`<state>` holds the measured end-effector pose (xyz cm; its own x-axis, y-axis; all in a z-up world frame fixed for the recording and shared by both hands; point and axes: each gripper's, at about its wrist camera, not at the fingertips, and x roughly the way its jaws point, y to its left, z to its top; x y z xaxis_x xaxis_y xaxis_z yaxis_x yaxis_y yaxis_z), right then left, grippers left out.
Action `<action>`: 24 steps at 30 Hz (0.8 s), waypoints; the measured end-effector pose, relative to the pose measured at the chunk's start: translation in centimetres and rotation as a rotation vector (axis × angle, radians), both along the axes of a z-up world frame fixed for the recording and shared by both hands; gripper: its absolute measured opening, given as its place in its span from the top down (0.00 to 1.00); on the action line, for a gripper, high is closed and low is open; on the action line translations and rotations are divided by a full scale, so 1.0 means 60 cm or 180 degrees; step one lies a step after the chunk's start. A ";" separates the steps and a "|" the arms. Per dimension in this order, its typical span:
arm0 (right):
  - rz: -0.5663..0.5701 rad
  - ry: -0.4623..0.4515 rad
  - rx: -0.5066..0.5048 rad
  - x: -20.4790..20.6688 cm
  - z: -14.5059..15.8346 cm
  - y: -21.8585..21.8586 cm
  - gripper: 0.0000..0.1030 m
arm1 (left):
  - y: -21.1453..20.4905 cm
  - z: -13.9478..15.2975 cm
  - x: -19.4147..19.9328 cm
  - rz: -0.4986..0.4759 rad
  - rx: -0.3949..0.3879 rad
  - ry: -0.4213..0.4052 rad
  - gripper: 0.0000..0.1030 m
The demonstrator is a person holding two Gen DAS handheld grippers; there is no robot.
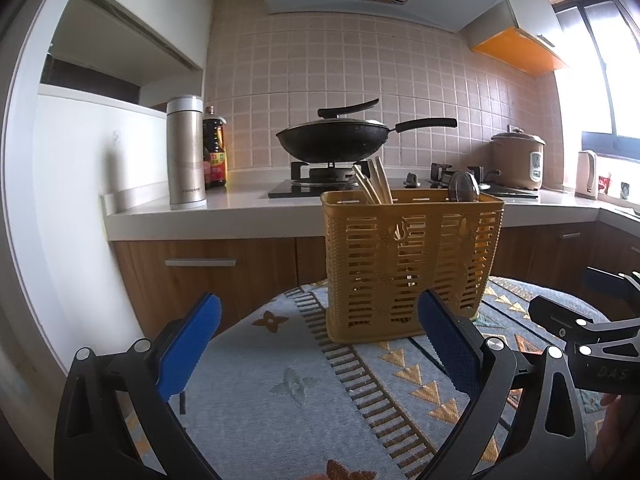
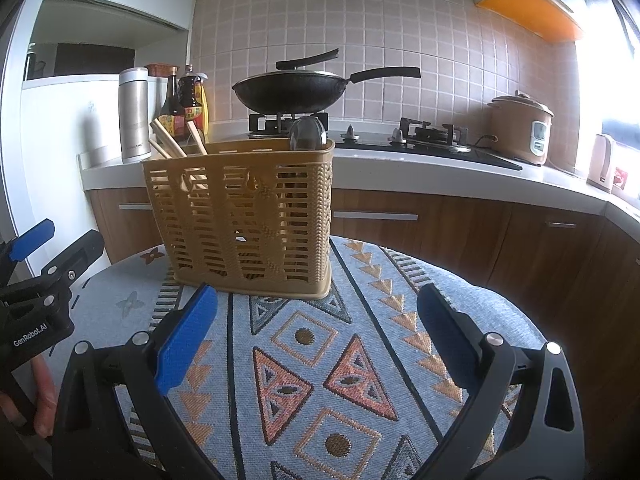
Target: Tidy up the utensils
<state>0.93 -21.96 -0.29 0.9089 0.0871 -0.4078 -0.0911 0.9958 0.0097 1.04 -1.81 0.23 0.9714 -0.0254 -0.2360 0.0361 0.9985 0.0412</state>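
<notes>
tan slatted basket (image 2: 240, 216) – blue-grey geometric-patterned cloth (image 2: 320, 380), blue-padded tongs (image 2: 316, 340).

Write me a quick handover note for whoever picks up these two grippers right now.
Left gripper: jaws open, empty, low over the patterned cloth, facing the basket.
Right gripper: jaws open, empty, same height, beside the left one.
Yellow utensil basket stands upright on the cloth. Wooden chopsticks stick out at one end, a spoon at the other.
No loose utensils visible on the cloth, so sorting looks done; check outside the views before stopping.
</notes>
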 end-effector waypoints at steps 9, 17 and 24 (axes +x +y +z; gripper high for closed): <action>-0.0045 -0.0013 0.0007 -0.001 0.001 -0.002 0.07 | 0.001 0.000 0.001 0.0008 -0.0001 0.0003 0.07; -0.0106 -0.0079 0.0017 -0.006 0.003 -0.007 0.07 | 0.001 0.000 0.000 0.0009 -0.0001 0.0003 0.07; -0.0114 -0.0098 0.0016 -0.008 0.003 -0.007 0.07 | 0.001 0.000 0.000 0.0010 0.0000 0.0003 0.07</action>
